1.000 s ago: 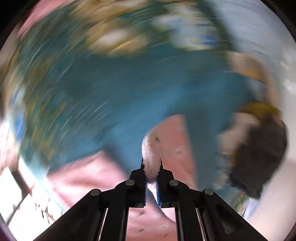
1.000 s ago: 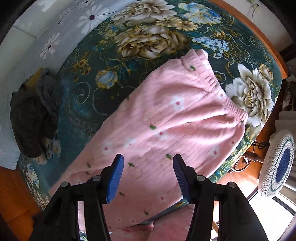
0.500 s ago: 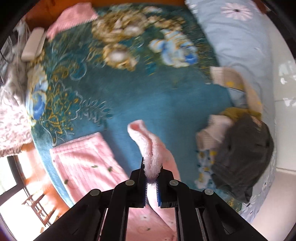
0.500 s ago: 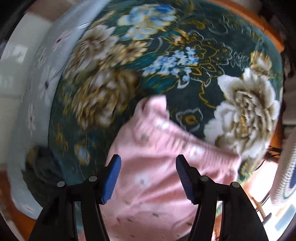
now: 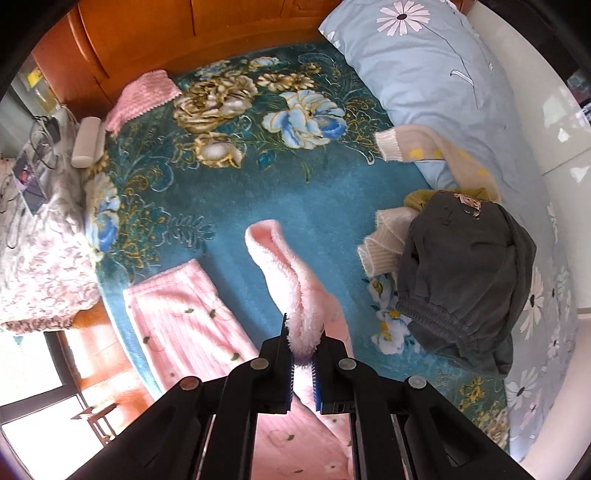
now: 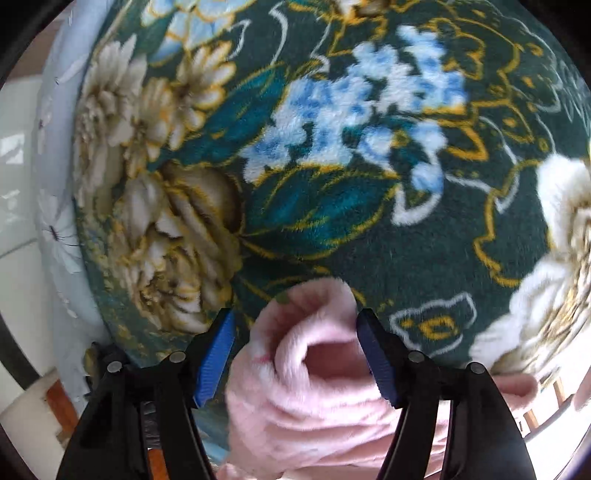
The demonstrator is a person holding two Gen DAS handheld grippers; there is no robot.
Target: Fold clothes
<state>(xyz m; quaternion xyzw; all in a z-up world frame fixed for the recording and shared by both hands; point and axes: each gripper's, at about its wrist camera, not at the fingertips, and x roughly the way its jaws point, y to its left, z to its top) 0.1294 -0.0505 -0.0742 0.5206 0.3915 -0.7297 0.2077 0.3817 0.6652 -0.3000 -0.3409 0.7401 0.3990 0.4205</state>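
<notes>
Pink fleece trousers (image 5: 184, 317) with small flower prints lie on a teal floral blanket (image 5: 221, 192). My left gripper (image 5: 303, 343) is shut on the fluffy end of one trouser leg (image 5: 280, 273) and holds it up above the bed. In the right wrist view my right gripper (image 6: 295, 325) hangs low over the blanket (image 6: 332, 221). Its jaws are opening, and a rolled corner of the pink trousers (image 6: 317, 391) sits between the blue pads (image 6: 216, 354) without being pinched.
A dark grey garment (image 5: 465, 280) tops a heap of clothes at the right, with a cream knit (image 5: 424, 147) beside it. A pale blue daisy quilt (image 5: 424, 74) lies behind. A wooden headboard (image 5: 147, 33) and a folded pink cloth (image 5: 144, 94) are at the far side.
My left gripper has risen with the trouser leg, so more of the bed shows. My right gripper has dropped and swung to the trousers' corner, and its jaws stand wider.
</notes>
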